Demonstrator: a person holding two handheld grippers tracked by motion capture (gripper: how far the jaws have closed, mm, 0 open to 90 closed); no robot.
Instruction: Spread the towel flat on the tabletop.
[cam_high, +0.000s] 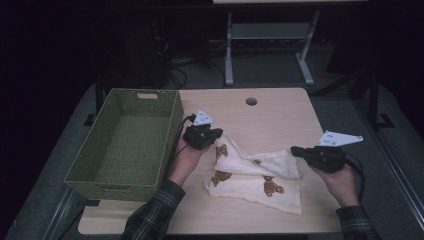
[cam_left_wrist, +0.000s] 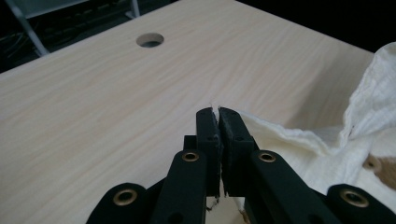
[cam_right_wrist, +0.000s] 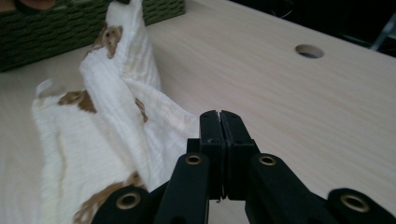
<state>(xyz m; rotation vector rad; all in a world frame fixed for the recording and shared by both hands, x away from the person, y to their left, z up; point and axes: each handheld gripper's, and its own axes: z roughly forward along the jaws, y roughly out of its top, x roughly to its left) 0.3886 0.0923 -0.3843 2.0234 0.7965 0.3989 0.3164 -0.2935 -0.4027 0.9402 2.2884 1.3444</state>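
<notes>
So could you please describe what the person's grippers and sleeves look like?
Both the left gripper and the right gripper are black, each topped by a grey three-cornered plate with dark dots. Their black fingers carry brass-coloured rivets. A dark cable trails from each. The sleeves are dark plaid.

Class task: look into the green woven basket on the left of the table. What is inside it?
The green basket holds nothing on the floor that shows in the high view. Its near wall hides the strip just behind it. The white bear-print cloth lies on the table beside it, outside.
</notes>
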